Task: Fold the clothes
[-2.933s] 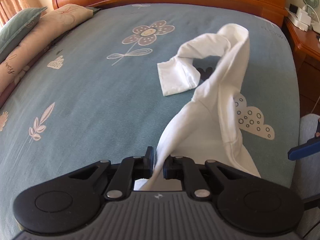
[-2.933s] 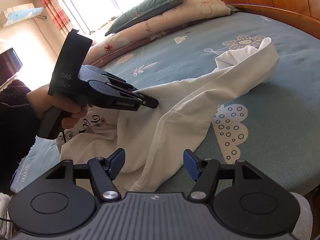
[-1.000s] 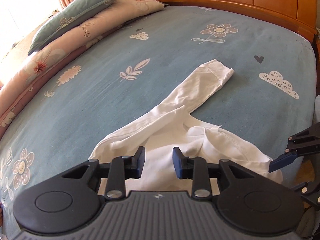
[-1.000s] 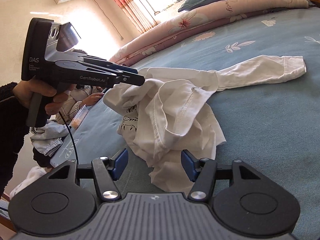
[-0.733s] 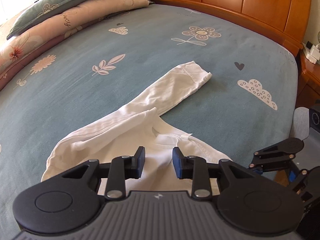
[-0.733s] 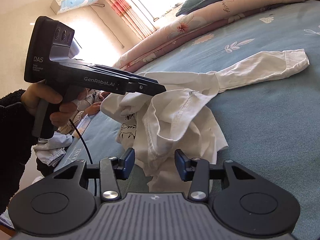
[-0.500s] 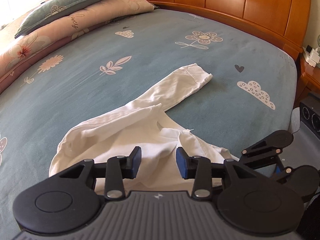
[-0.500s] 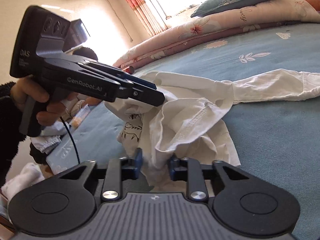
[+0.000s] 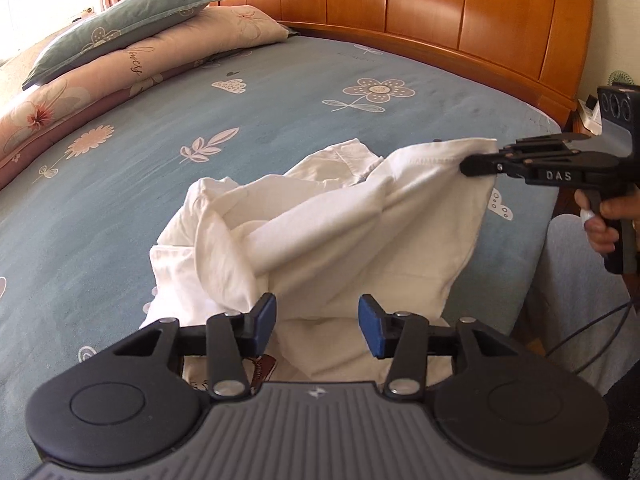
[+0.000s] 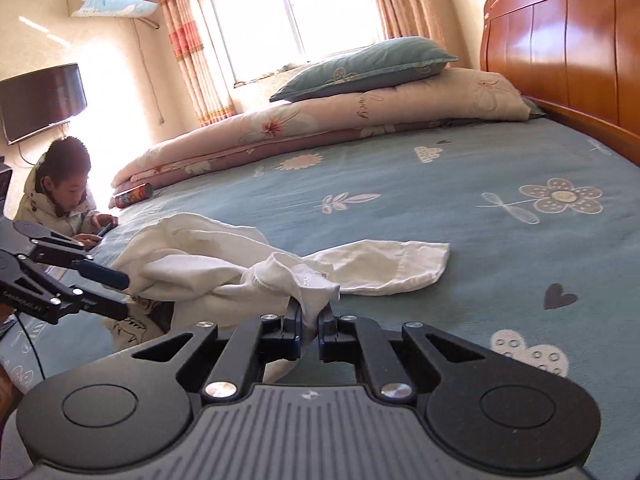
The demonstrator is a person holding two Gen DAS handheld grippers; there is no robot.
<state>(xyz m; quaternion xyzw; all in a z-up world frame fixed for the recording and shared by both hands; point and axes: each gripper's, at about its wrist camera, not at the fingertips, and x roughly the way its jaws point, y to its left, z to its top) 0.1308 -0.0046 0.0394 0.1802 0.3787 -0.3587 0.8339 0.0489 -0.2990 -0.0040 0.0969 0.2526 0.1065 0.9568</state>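
Note:
A crumpled white long-sleeved shirt (image 9: 328,228) lies on the blue patterned bed sheet (image 9: 200,112). My right gripper (image 10: 309,328) is shut on a hem corner of the shirt (image 10: 304,280) and lifts it; it shows at the right of the left wrist view (image 9: 480,166). My left gripper (image 9: 316,320) is open, its blue pads on either side of a fold of the shirt near me; it shows at the left of the right wrist view (image 10: 116,292). One sleeve (image 10: 392,264) lies flat on the sheet.
A wooden headboard (image 9: 440,20) borders the far side. Stacked pillows and a rolled quilt (image 9: 100,68) line the left. A child (image 10: 64,196) sits beside the bed. A can (image 10: 134,195) lies on the bed's edge. A nightstand (image 9: 588,116) stands at the right.
My right gripper closed on the shirt's edge and lifted it to the right. My left gripper opened wider and the shirt bunched up between the two grippers.

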